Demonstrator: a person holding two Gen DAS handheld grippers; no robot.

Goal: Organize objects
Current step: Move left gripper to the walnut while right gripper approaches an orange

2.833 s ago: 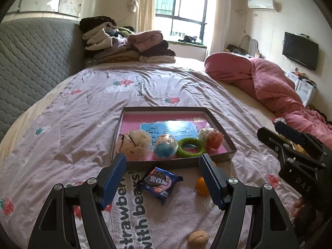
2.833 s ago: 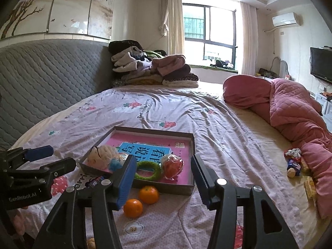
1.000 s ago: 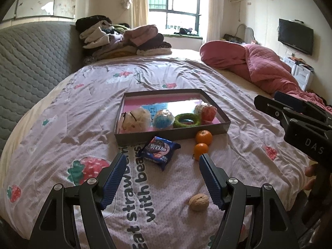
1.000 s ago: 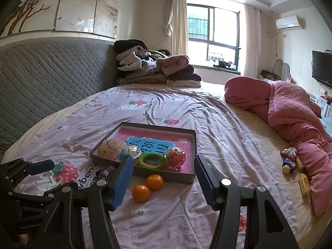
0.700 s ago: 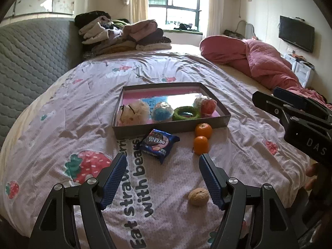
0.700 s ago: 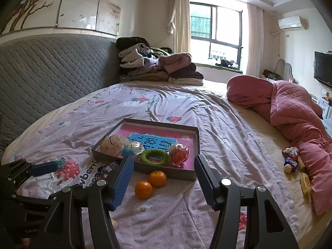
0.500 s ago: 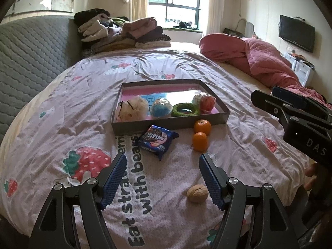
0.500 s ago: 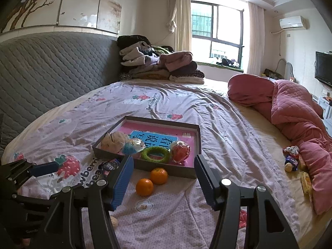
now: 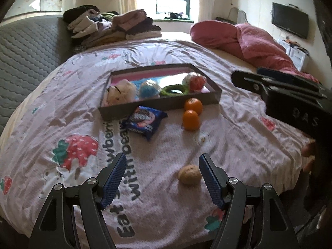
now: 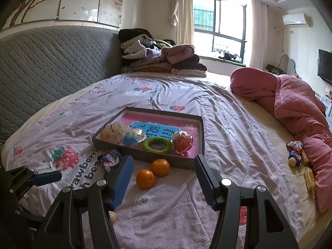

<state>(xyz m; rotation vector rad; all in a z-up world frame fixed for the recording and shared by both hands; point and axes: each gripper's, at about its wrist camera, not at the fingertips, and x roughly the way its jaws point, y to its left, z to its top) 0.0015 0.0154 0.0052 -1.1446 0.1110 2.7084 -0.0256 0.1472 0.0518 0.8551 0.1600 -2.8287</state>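
bed bears tray, oranges, walnut.

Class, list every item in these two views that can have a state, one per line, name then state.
left gripper: open, empty
right gripper: open, empty
tray: holds four items, far half bare
green ring: lying flat in tray
cookie packet: sealed, outside tray, on the sheet
two oranges: whole, outside tray
walnut: unshelled, loose on the sheet
pink quilt: bunched up
clothes pile: folded, stacked
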